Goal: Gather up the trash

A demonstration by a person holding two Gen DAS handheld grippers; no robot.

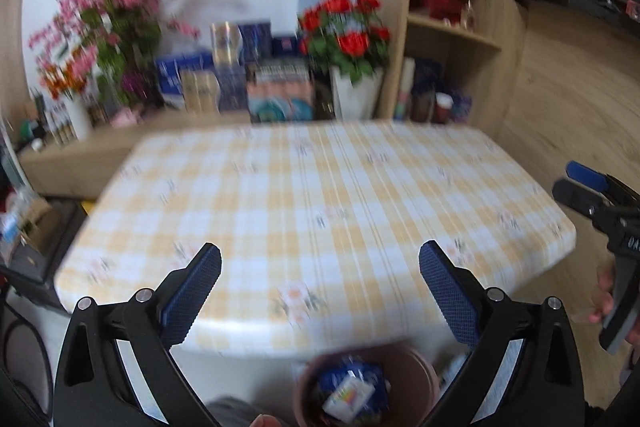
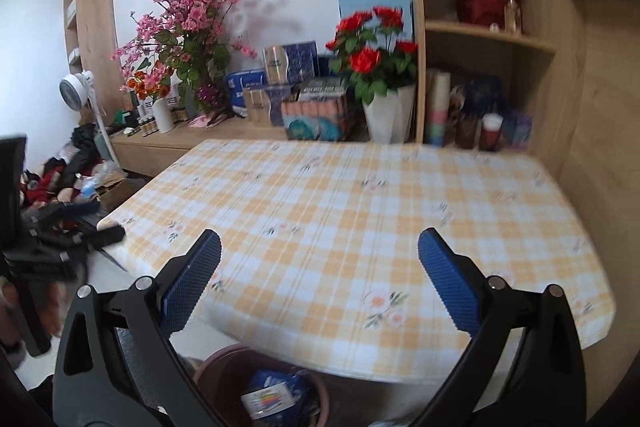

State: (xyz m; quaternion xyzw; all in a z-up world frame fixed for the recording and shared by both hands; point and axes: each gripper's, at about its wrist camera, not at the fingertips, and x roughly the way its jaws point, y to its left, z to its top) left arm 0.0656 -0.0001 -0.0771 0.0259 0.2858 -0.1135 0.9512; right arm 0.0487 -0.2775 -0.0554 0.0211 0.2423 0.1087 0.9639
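Both hand-held grippers, left (image 1: 320, 283) and right (image 2: 319, 281), gape empty above the bin (image 2: 224, 363).

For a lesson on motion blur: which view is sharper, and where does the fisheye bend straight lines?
Left wrist view: blurred throughout, flowers smeared. Right wrist view: sharper, flowers crisp, table edges soft. Both: shelf uprights bow near the rim.

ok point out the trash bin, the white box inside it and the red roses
trash bin (image 2: 308, 385): right wrist view, on its brown rim at the right side
white box (image 2: 266, 401): right wrist view, on its printed top face
red roses (image 2: 366, 59): right wrist view, on the large front bloom
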